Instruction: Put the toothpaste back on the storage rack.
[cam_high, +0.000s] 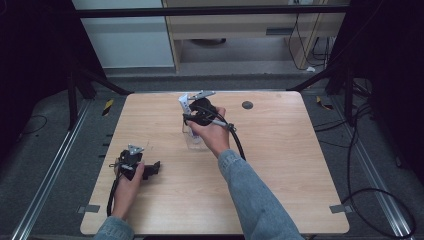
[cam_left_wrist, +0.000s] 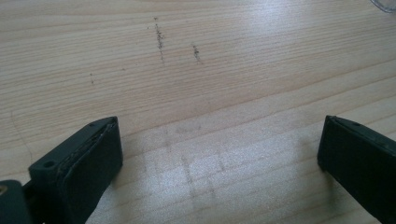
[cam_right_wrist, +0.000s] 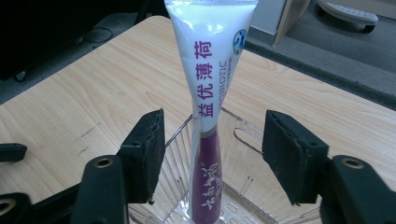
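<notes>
A white and purple toothpaste tube (cam_right_wrist: 210, 84) stands upright, cap end down, in a clear plastic cup (cam_right_wrist: 243, 128) on the wooden table (cam_high: 280, 165). My right gripper (cam_right_wrist: 215, 119) is open. Its two black jaws stand on either side of the tube with a gap on both sides. In the high view the right gripper (cam_high: 192, 117) hovers over the cup (cam_high: 192, 141) near the table's middle back, with the tube (cam_high: 184, 102) sticking up beyond it. My left gripper (cam_high: 152, 169) rests low at the front left, open (cam_left_wrist: 219, 140) over bare wood.
A dark round spot (cam_high: 247, 105) marks the table near its far edge. The right gripper's black cable (cam_high: 239, 145) trails along the sleeve. Black frame legs and floor cables flank the table. Faint pencil marks (cam_left_wrist: 160, 39) lie ahead of the left jaws.
</notes>
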